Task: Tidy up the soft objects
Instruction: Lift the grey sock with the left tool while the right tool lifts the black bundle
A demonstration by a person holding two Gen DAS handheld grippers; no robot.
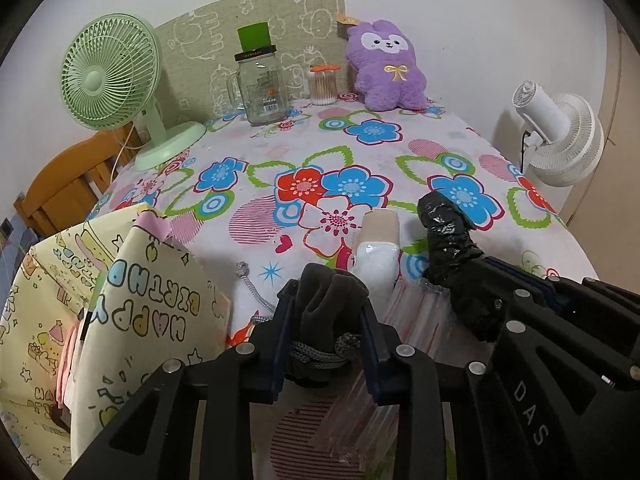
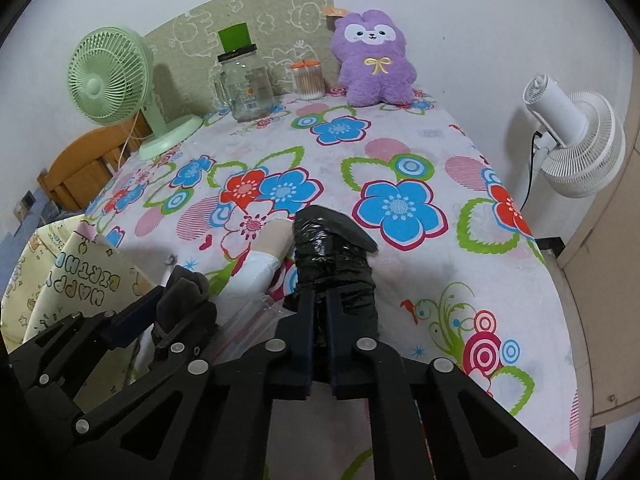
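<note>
A table under a white cloth (image 1: 280,148) printed with large blue, red and green flowers fills both views, pushed against a pale wall. Along its far edge stand a mint-green desk fan (image 1: 108,80) at the left corner, a clear glass mug-jar (image 1: 262,88) with a black lid and a green cup (image 1: 255,36) upside down on it, a small clear tub of cotton swabs (image 1: 323,86) with an orange lid, and a purple plush animal (image 1: 386,68) leaning on the wall. A green patterned mat (image 1: 256,20) stands behind them. A wooden chair (image 1: 64,180) shows past the left edge — a white fan (image 1: 560,132) past the right.

At the near left edge stands a yellow "Happy Birthday" gift bag (image 1: 132,304), open; its contents cannot be made out.

Near the front edge, the left gripper (image 1: 326,320) is closed narrowly on a dark grey drawstring pouch (image 1: 330,292), its grey cord bunched between the fingers. Just to its right a white and beige roll (image 1: 380,248) lies on clear plastic sleeves (image 1: 416,312). The right gripper (image 2: 318,308) has its fingers almost together, pinching the near end of a roll of black plastic bags (image 2: 332,252) that lies on the cloth beside the white roll.
</note>
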